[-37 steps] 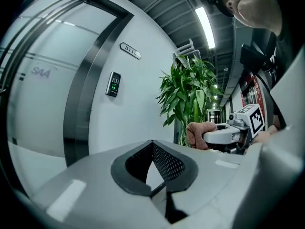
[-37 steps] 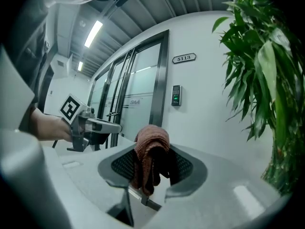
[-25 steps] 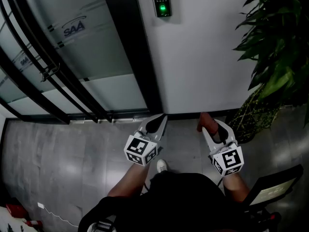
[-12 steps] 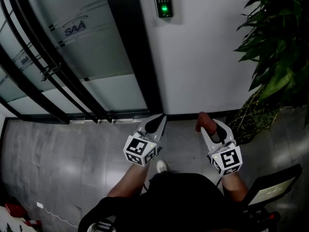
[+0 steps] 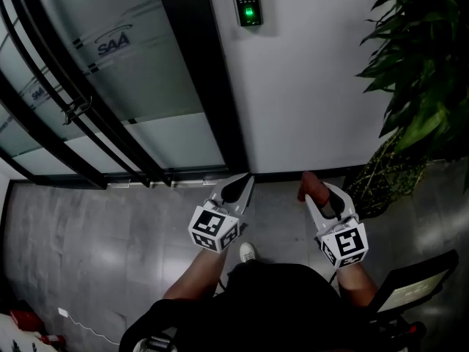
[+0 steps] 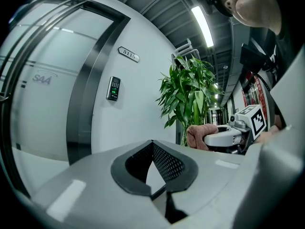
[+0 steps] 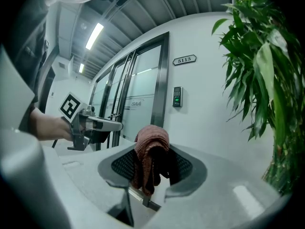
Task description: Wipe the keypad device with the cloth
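A black keypad device (image 5: 245,1) with a green light hangs on the white wall, high in the head view; it also shows as the keypad (image 6: 113,88) and the keypad (image 7: 177,97) in both gripper views. My right gripper (image 5: 314,188) is shut on a reddish-brown cloth (image 7: 151,152), whose end sticks out of the jaws as the cloth (image 5: 311,182). My left gripper (image 5: 239,185) is shut with nothing in it. Both grippers sit low, side by side, well below the keypad. From the left gripper view the right gripper (image 6: 219,138) holds the cloth (image 6: 200,134).
A glass door (image 5: 110,64) with a dark metal frame (image 5: 201,79) stands left of the keypad. A potted plant (image 5: 418,86) fills the right side. A room number plate (image 7: 184,59) hangs above the keypad. Grey floor tiles (image 5: 88,240) lie below.
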A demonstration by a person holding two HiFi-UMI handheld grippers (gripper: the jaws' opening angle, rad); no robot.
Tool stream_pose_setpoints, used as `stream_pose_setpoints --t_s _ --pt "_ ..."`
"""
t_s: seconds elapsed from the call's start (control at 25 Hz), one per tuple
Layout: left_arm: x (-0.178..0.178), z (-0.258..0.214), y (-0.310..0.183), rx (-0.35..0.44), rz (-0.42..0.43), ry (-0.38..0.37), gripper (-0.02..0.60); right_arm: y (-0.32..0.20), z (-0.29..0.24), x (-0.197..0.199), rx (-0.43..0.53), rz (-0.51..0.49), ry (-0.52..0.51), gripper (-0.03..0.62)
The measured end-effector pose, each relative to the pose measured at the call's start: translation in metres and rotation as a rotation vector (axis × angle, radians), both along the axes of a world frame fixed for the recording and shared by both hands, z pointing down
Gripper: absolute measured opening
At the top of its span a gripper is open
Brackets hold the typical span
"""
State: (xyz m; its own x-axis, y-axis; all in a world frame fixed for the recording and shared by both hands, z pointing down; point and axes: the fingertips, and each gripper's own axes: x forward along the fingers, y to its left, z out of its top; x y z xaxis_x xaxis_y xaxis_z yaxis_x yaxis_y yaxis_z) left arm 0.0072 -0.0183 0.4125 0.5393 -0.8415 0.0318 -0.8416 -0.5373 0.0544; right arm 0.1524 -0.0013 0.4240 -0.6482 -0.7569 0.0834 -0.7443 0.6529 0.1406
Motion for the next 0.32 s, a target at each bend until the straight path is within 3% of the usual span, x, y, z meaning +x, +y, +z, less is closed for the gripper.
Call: stream_pose_setpoints --t_s 0.32 --pt "0.0011 0.0003 0.0000 -0.002 0.003 -0.002 0.017 -0.0009 -0.0004 0.0026 -0.002 0.000 0.004 0.141"
